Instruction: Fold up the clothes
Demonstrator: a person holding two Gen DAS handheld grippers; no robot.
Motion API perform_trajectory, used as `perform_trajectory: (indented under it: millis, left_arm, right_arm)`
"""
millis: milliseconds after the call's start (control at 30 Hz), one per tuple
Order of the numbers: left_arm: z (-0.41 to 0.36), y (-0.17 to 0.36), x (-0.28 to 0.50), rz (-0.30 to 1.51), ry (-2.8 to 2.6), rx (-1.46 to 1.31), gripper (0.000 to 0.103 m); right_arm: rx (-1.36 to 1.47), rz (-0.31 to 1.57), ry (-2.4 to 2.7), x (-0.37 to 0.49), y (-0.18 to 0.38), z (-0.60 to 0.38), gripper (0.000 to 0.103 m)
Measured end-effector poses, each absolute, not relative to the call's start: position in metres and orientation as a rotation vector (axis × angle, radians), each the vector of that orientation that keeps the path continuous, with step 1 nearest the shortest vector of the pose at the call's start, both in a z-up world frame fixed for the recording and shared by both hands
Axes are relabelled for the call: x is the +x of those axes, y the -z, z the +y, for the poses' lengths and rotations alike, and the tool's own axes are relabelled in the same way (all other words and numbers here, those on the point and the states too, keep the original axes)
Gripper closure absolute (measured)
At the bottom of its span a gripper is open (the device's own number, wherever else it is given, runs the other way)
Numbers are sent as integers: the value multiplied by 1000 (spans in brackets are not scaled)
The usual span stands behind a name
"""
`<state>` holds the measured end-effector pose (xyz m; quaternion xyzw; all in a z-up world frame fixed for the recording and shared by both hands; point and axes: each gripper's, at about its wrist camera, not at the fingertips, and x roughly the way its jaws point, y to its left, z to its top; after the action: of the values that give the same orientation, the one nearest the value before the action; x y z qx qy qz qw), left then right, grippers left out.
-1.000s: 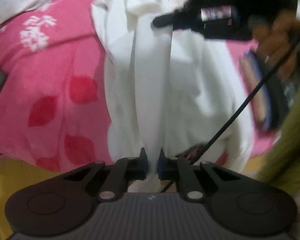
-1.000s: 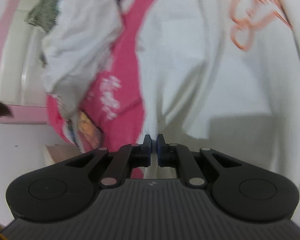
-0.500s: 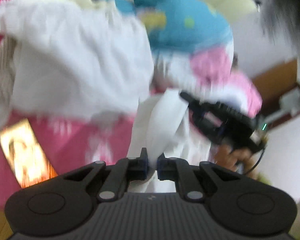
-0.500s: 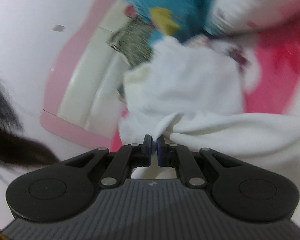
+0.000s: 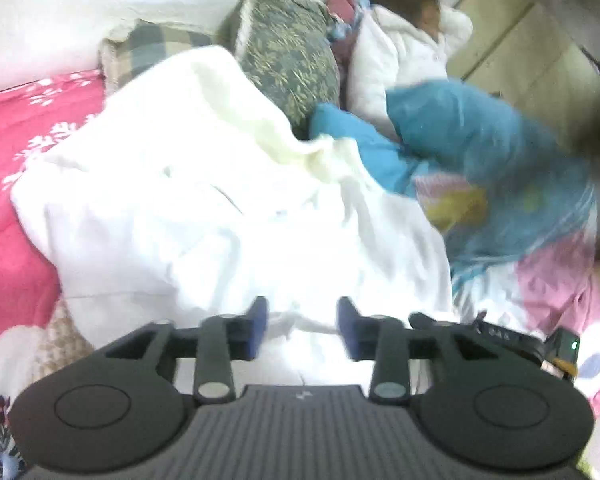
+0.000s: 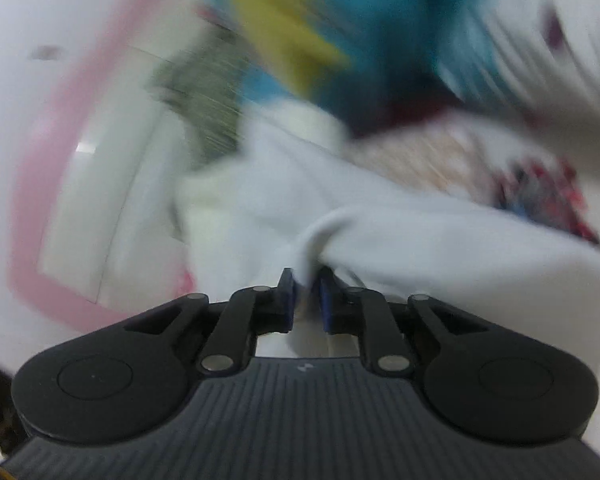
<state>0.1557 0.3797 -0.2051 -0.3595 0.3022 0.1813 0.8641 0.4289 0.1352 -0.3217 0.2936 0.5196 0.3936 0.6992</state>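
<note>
White garment (image 5: 228, 216) lies heaped on the pink bedspread (image 5: 16, 136), just ahead of the left gripper (image 5: 302, 328), fingers spread wide; the right gripper (image 6: 306, 296) pinches its fold.

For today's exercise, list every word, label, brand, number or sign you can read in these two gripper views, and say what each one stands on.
No text can be read in either view.
The small pale mark on the left gripper body is a logo shape, too small to read as letters.
The markings on the black device at the right are too blurred to read.
The white garment and blue cloth show no legible print.
</note>
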Motion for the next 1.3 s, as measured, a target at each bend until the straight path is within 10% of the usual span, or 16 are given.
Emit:
perform_trajectory:
  millis: [100,267,633,933,1300]
  left_arm:
    - [384,200,149,604,-432,-733,49]
    - [393,190,120,593,-472,-714,47]
    - [388,138,13,568,-627,-636,47]
    - [324,129,-100,650,-759,-558,45]
    - [137,282,-73,1049,-155,-572,64]
  right_arm:
    - [595,1172,-886,427,306,127,48]
    - [425,1170,-840,409,275,95,33]
    - [431,1021,-954,294,206,-18,33]
    - [552,1426,-835,157,263,-85,38]
    - [428,1489,-713,95,289,-112,54]
